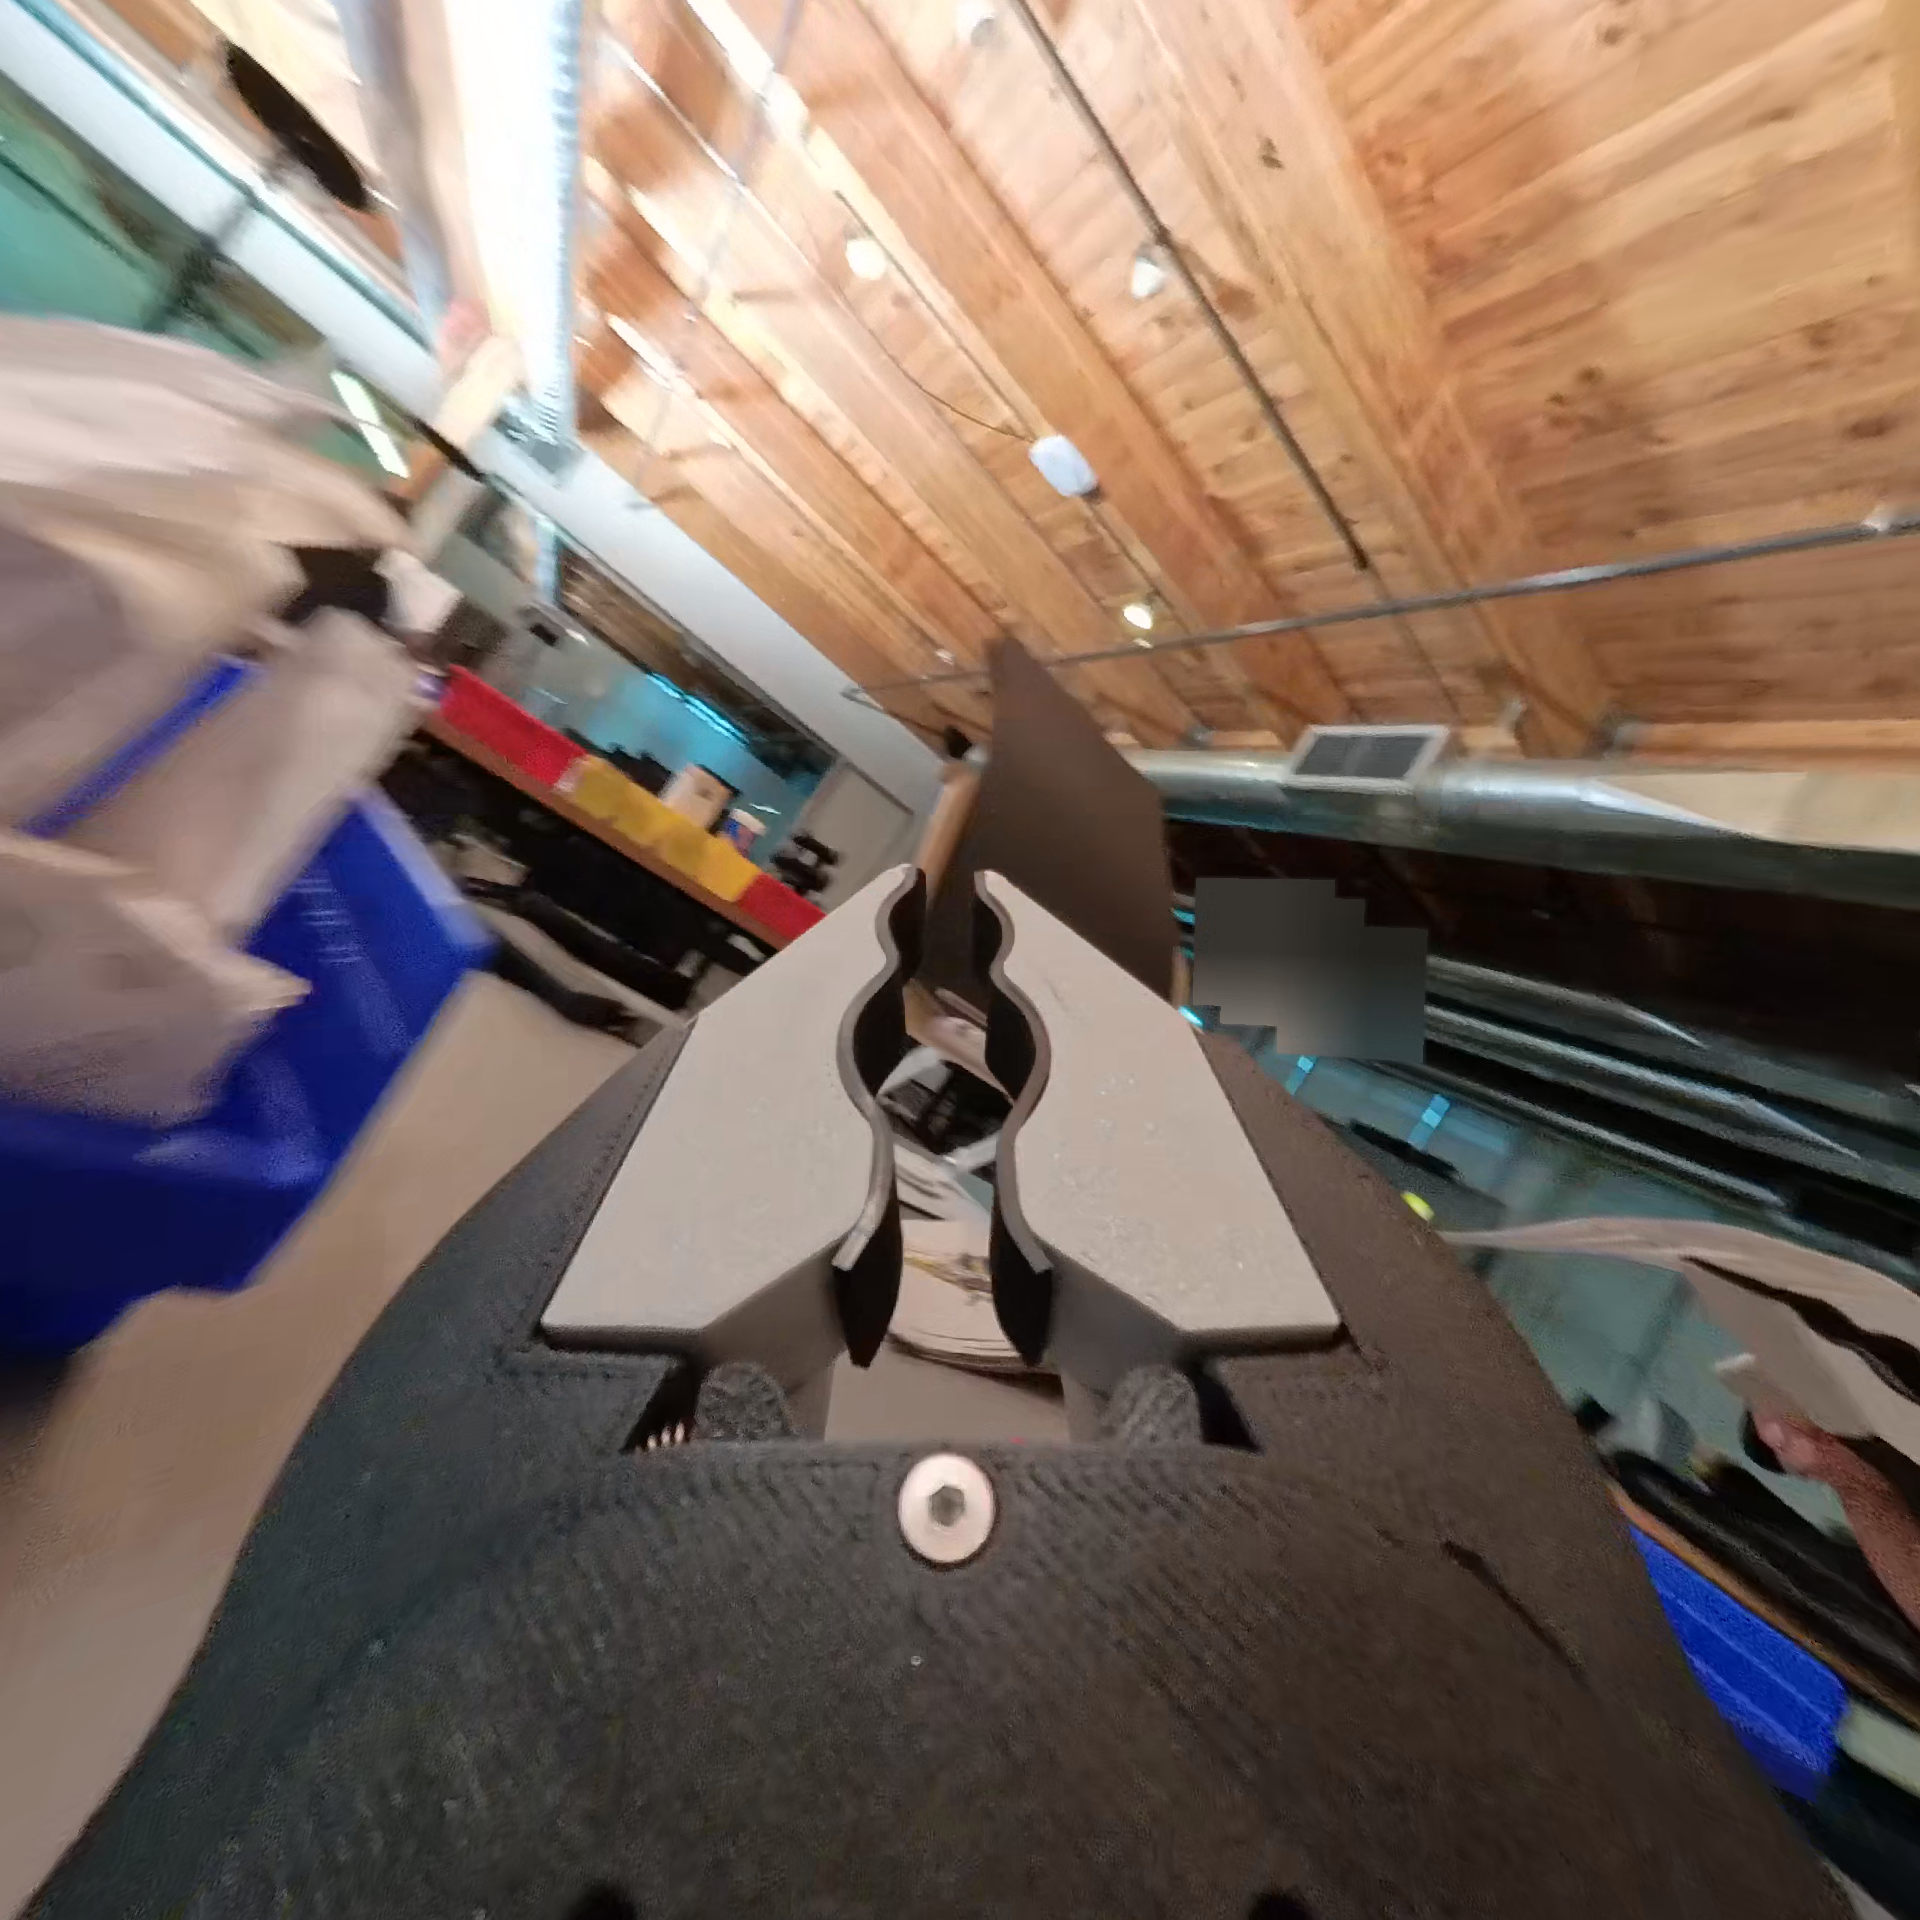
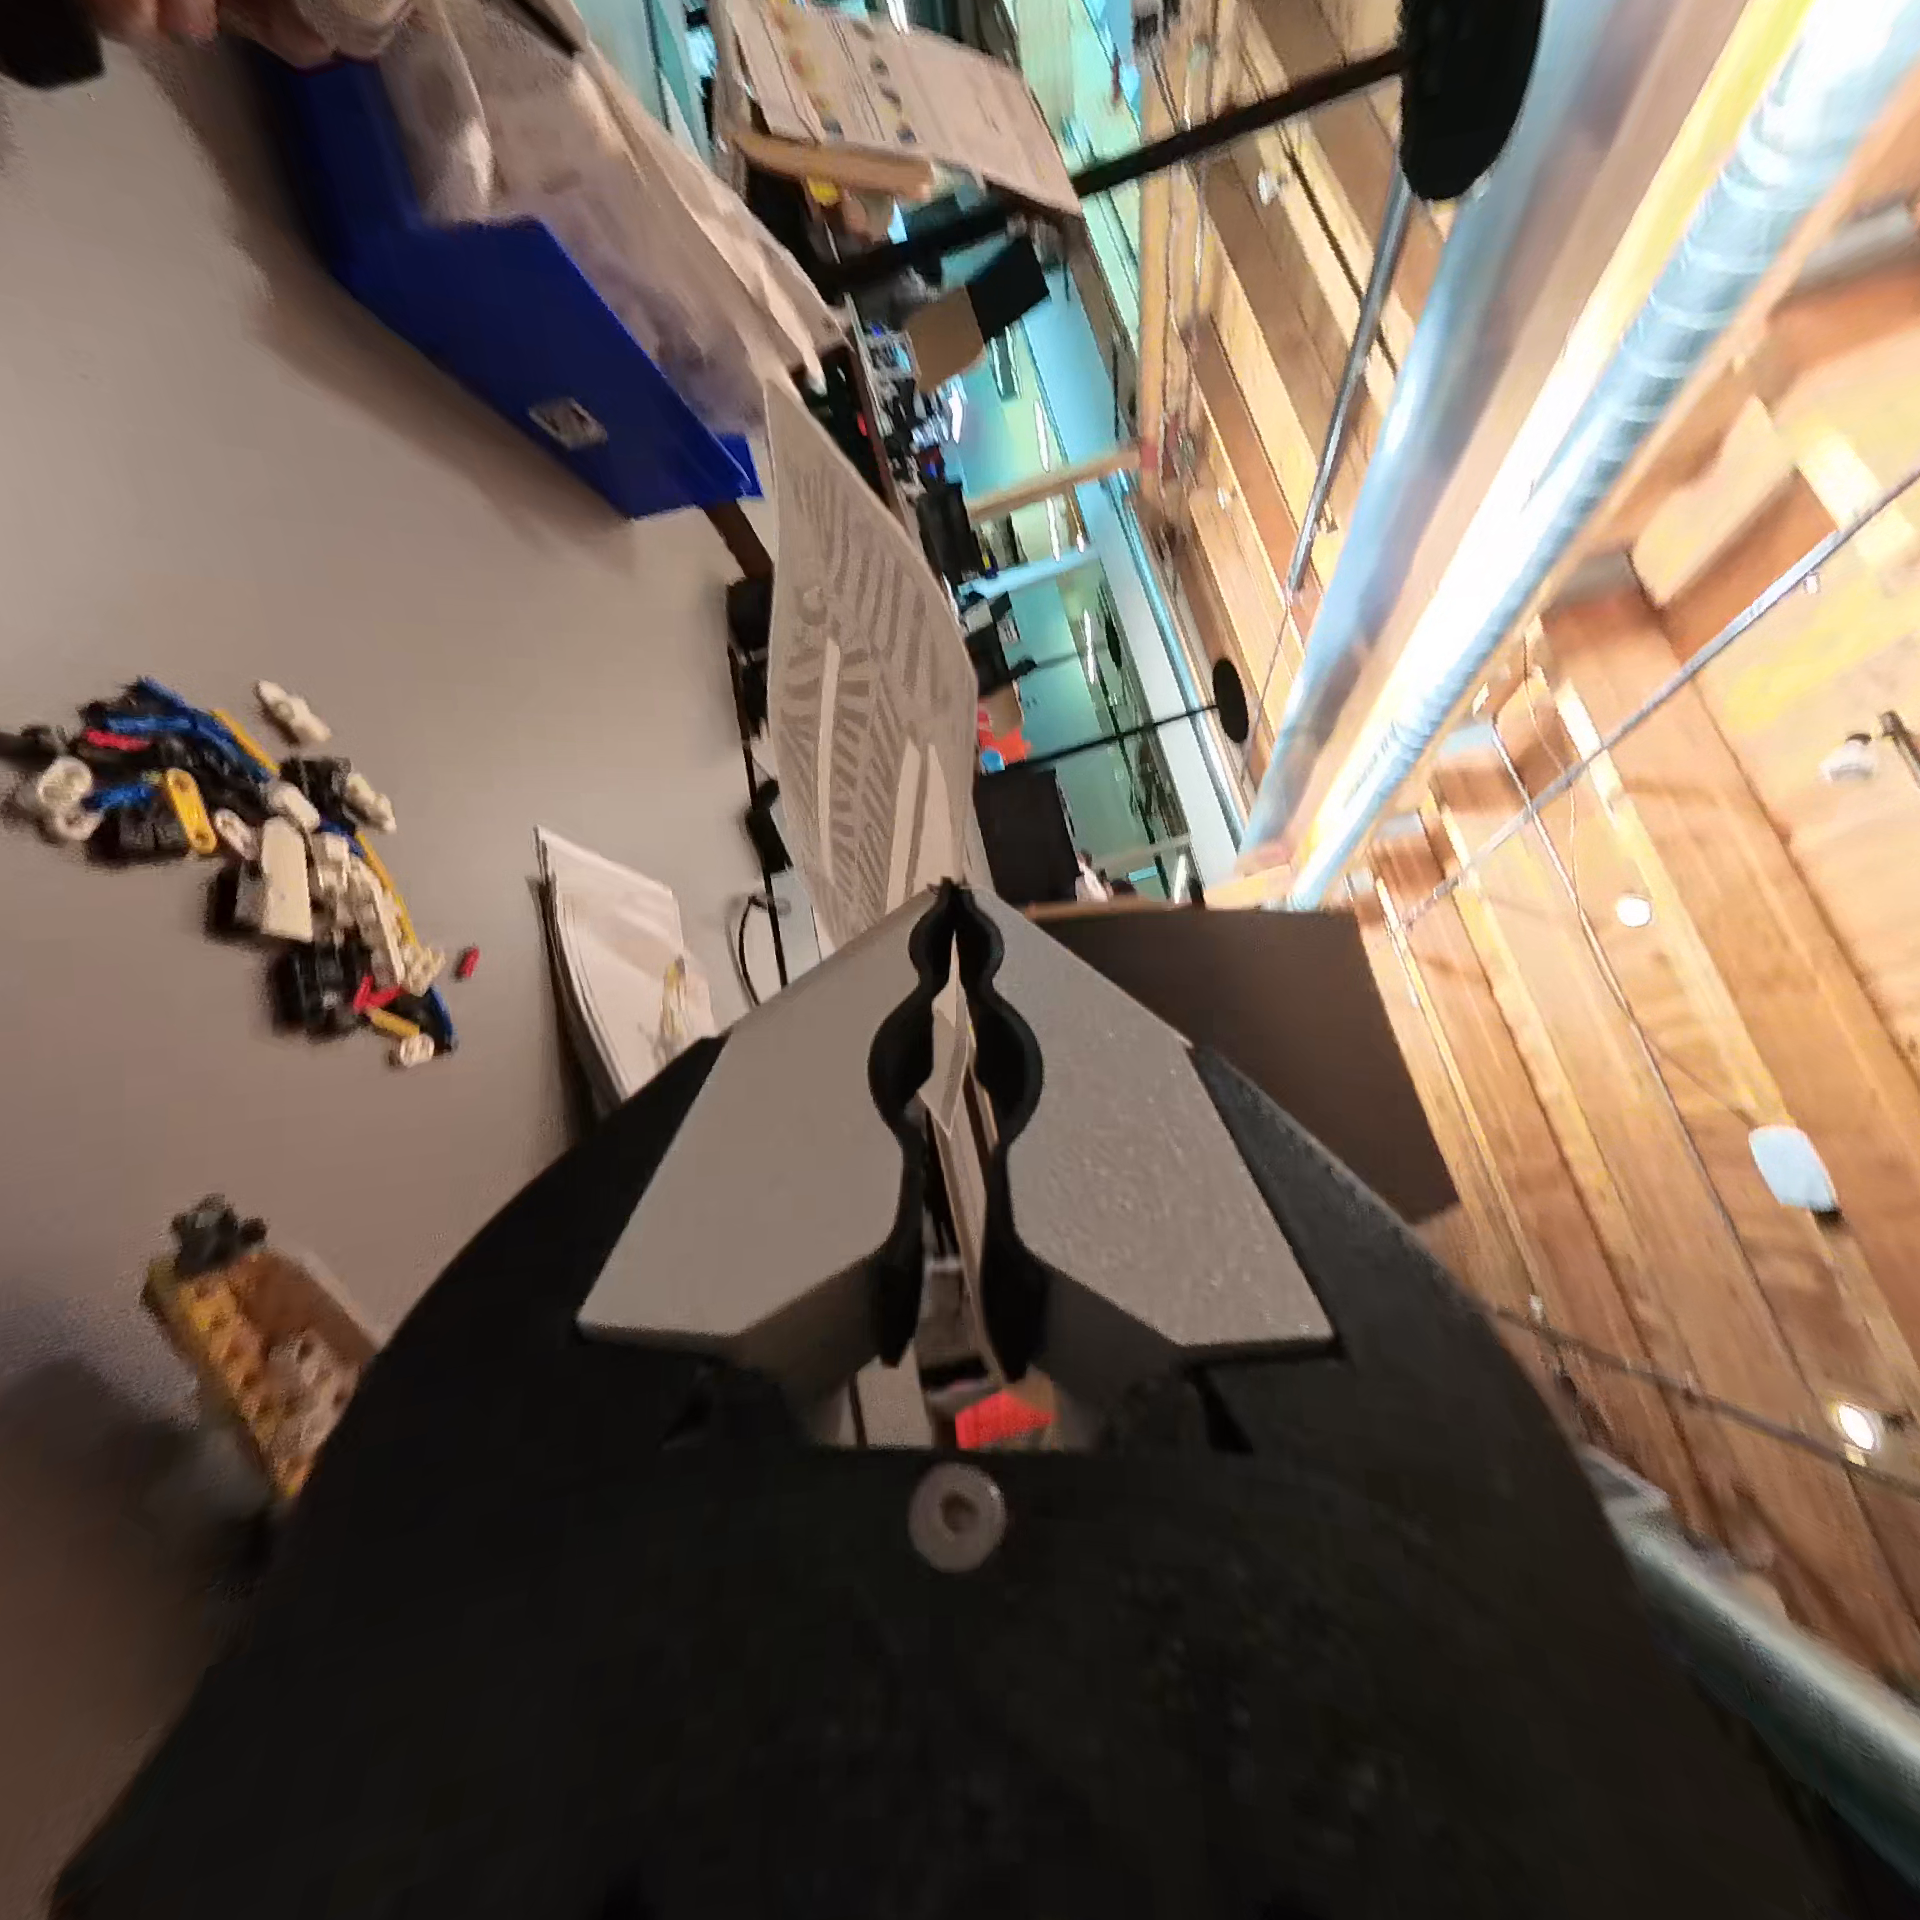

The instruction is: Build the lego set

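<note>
In the right wrist view a pile of loose lego pieces [image 2: 239, 852], black, white, blue, yellow and red, lies on the grey table [image 2: 312, 520]. A partly built yellow lego piece [image 2: 249, 1340] lies nearer to me. An instruction booklet [image 2: 623, 956] lies beside the pile. My right gripper [image 2: 948, 896] is shut and empty, rolled sideways and held above the table. My left gripper [image 1: 951, 883] points up toward the wooden ceiling, its jaws a narrow gap apart with nothing between them. No lego shows in the left wrist view. The frames are blurred.
A blue bin [image 2: 499, 301] with clear plastic bags stands at the table's far side; it also shows in the left wrist view [image 1: 312, 1039]. A patterned board [image 2: 873, 707] and a black panel [image 1: 1060, 831] stand behind the table. The other gripper's finger [image 1: 1766, 1320] shows at the right. The partly built yellow lego piece [image 2: 249, 1340] is about 20 centimetres from my right fingertips.
</note>
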The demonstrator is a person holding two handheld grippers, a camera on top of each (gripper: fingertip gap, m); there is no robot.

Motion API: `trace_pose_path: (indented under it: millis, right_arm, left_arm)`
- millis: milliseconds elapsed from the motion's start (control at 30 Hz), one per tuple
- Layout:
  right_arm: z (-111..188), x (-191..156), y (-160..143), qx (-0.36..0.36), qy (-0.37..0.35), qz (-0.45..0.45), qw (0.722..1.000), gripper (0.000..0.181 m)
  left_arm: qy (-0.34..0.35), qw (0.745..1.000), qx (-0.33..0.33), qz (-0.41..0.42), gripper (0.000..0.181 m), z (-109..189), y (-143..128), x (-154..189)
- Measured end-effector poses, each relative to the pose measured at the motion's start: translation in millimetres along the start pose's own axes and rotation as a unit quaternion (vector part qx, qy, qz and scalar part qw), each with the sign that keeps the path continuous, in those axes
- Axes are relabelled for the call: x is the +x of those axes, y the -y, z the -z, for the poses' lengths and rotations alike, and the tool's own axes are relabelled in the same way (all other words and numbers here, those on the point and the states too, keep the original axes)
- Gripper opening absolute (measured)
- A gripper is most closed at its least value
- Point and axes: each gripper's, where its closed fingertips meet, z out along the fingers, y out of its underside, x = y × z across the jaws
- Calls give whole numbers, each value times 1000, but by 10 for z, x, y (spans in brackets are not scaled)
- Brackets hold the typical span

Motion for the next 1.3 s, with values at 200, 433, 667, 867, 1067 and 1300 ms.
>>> trace_pose_path:
  millis: [200,433,667,867,1067,1300]
  right_arm:
    - [638,178,-323,-77,-50,-13,996,0]
    - [1435,-132,-931,-228,7,-68,971,0]
    - [1885,-1382,-1630,-398,172,-104,895,0]
    - [1810,-1778,-1414,-393,293,-358,795,28]
    - [1561,-1150,-1484,-221,174,-568,773,39]
    - [1282,-685,-2060,-147,-55,-583,797,4]
  left_arm:
    - [-167,980,-108,17,6,-629,-887,1182]
    - [-293,921,-248,69,10,-741,-2187,2197]
    - [-268,918,-283,78,9,-857,-2598,2095]
    - [-236,937,-249,63,9,-923,-2508,1920]
    - [-241,936,-252,46,9,-865,-2514,1916]
    - [-275,910,-287,116,13,-718,-2576,2084]
